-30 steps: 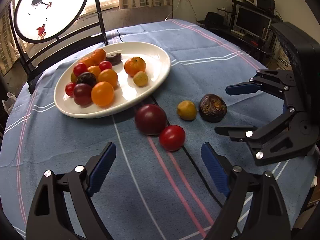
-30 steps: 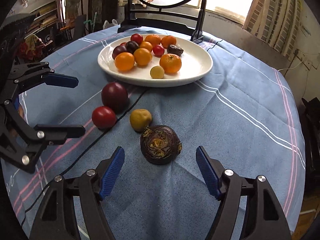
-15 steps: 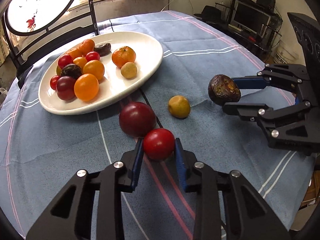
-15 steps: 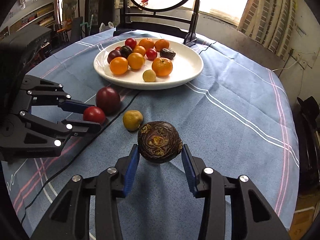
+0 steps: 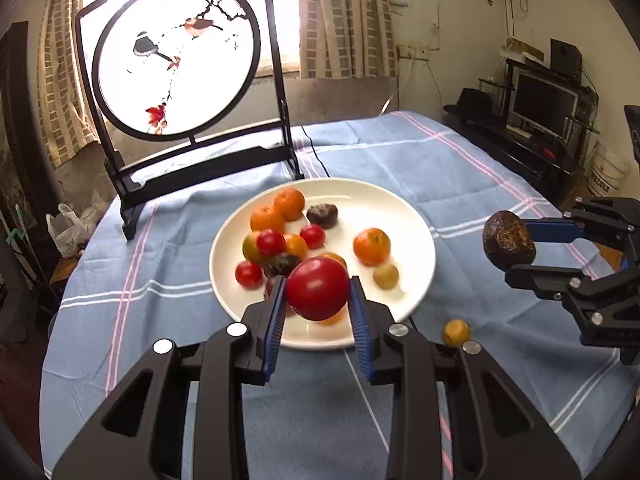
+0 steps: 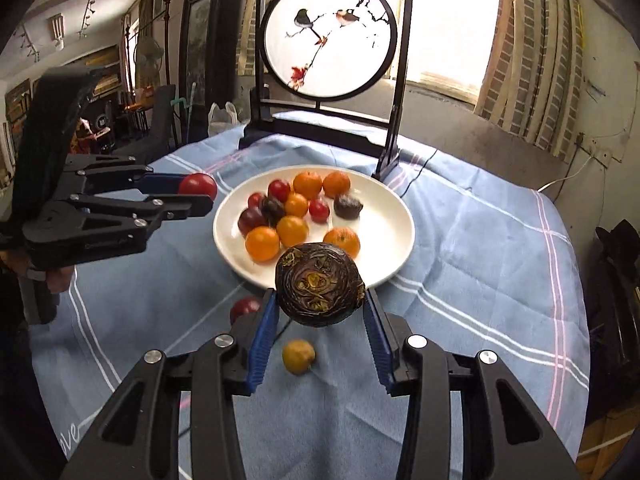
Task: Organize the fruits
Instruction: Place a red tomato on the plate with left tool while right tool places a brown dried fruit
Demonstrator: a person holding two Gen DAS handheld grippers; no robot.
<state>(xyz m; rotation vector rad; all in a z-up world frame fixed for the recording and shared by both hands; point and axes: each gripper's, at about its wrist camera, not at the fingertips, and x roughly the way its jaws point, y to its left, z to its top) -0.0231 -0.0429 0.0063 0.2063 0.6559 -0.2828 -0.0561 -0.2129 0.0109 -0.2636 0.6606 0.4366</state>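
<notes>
White plate [image 5: 416, 216] of fruit lies ahead of both jaws. Right gripper [image 6: 318, 316] clamps a dark wrinkled fruit [image 6: 320, 284]; left gripper [image 5: 318, 312] clamps a red tomato [image 5: 318, 288]. Only the right view shows a dark red fruit [image 6: 244, 307] left of its jaws, on the counter [image 6: 480, 240].

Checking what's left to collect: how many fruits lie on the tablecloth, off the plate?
2: a yellow fruit and a dark red fruit partly hidden behind the right gripper, both near the plate. More could be hidden.
</notes>
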